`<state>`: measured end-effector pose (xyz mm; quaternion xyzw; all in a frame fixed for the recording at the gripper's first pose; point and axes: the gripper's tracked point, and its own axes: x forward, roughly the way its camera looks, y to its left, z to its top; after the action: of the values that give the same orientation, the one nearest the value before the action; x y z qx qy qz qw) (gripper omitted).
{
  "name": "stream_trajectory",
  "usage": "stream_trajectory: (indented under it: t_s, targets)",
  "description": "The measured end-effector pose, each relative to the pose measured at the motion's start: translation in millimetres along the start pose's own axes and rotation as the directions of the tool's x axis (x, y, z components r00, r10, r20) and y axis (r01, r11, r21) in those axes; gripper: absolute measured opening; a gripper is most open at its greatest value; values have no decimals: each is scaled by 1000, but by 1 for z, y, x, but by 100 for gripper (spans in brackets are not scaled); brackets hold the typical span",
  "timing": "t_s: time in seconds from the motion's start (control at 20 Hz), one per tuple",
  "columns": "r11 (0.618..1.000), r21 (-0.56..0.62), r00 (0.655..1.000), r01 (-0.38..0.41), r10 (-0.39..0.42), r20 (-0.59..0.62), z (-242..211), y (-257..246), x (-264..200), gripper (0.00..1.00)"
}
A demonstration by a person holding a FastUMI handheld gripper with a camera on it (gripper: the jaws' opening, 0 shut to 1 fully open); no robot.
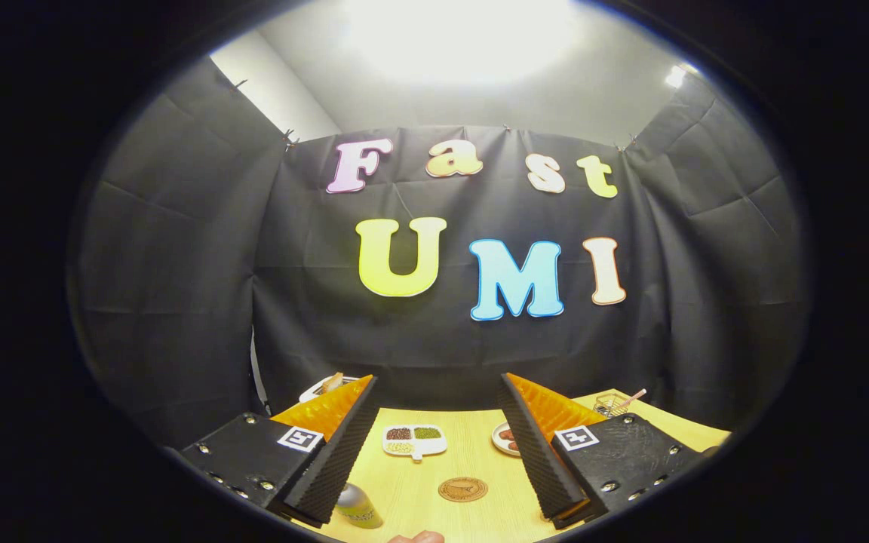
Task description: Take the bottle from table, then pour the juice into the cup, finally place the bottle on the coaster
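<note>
Gripper [434, 452] fingers spread wide, nothing btwn them. Bottle [359, 506] at desk's [480, 520] near edge, beside one finger, prob. upright. Coaster [462, 489] mid-desk; divided dish [415, 440] beyond it.

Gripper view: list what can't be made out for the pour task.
- Bottle: lower part cut off by the left finger and the view's edge; cap unclear.
- Cup: not identifiable; the pinkish thing nearest the camera is cut off.
- Coaster: print too small.
- Gripper: open, holding nothing.
- Small plate: half hidden behind the right finger.
</note>
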<state>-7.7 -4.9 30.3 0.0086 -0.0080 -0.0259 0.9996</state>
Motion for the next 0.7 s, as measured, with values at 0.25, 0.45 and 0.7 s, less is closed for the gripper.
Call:
stream_trajectory:
  t_s: [0.25,0.45,0.7]
  targets:
    - [1000,-11,1000,-15,15,8,-7,12,-1,96]
    - [1000,6,1000,-30,30,-4,-24,30,3,96]
    - [998,-29,998,-58,58,-22,-53,59,2,96]
